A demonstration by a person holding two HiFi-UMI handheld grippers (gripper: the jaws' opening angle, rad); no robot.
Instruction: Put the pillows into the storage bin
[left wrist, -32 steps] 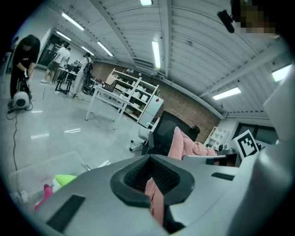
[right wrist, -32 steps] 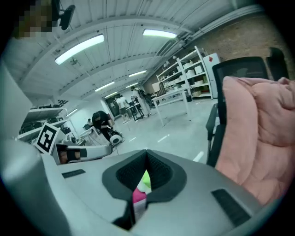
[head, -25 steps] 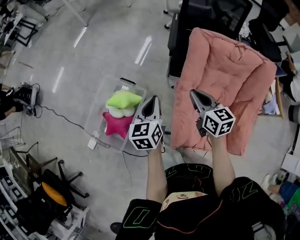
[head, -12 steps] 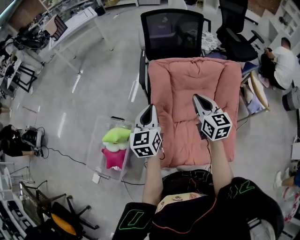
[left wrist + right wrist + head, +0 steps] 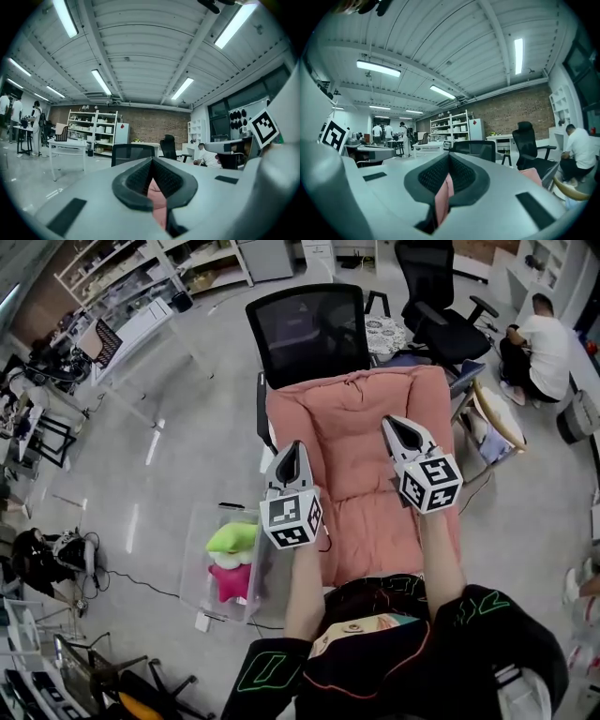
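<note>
A big pink quilted cushion [image 5: 356, 427] hangs in front of me, held at its near edge by both grippers. My left gripper [image 5: 292, 448] is shut on its left part; pink fabric [image 5: 155, 193] shows pinched between the jaws in the left gripper view. My right gripper [image 5: 392, 424] is shut on its right part, with a pink fold [image 5: 442, 199] between the pads. The clear storage bin [image 5: 197, 549] stands on the floor at my lower left. It holds a green star pillow [image 5: 232, 537] on top of a magenta star pillow [image 5: 230, 579].
A black mesh office chair [image 5: 309, 329] stands right behind the cushion, and a second black chair [image 5: 436, 287] is farther back. A person in a white shirt [image 5: 534, 343] sits at the far right. Cables [image 5: 141, 582] run across the floor left of the bin.
The view has swung from the bin toward the black chair. The cushion, still gripped by both grippers, now hangs square in front of me, and the bin has slid to the lower left.
</note>
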